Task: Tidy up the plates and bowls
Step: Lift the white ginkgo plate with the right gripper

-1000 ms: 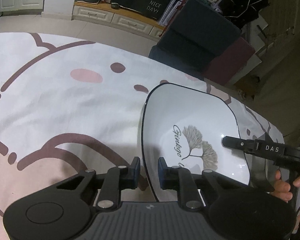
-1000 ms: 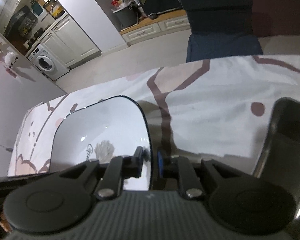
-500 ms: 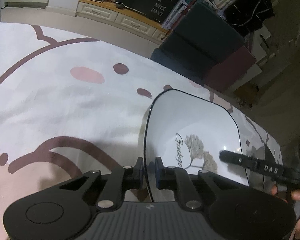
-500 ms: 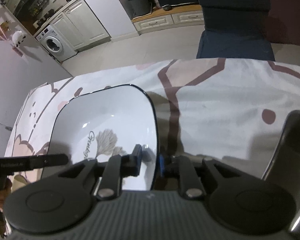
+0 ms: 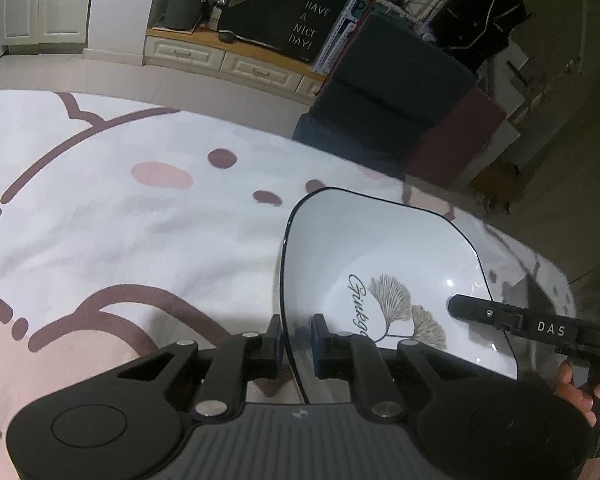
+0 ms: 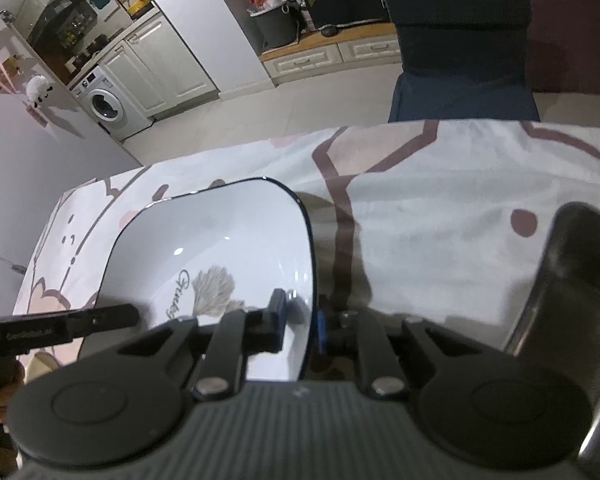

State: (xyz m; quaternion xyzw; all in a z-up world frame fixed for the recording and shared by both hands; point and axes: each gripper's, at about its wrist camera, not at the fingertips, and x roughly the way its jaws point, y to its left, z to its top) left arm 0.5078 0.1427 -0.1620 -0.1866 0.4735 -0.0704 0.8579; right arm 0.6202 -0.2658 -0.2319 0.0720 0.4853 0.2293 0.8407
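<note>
A white square plate [image 5: 380,248] with a dark rim and a ginkgo leaf print hangs a little above the tablecloth, casting a shadow beneath it. My left gripper [image 5: 296,340] is shut on its left rim, one pad outside and one inside. My right gripper [image 6: 300,320] holds the opposite rim of the plate [image 6: 220,232], its jaws closing with the rim between the pads. Each view also shows a finger of the other gripper: the right one's finger [image 5: 480,312] and the left one's finger [image 6: 100,318].
The table carries a white cloth [image 5: 140,220] with pink and brown cartoon shapes. A dark steel dish [image 6: 572,280] sits on it right of the plate. A dark blue chair [image 6: 460,80] stands beyond the far edge. A person's hand [image 5: 580,384] grips the right handle.
Both grippers have stayed on the plate's rims. The left jaws have narrowed slightly on the rim. The right view has rolled a little, so more of the plate shows.
</note>
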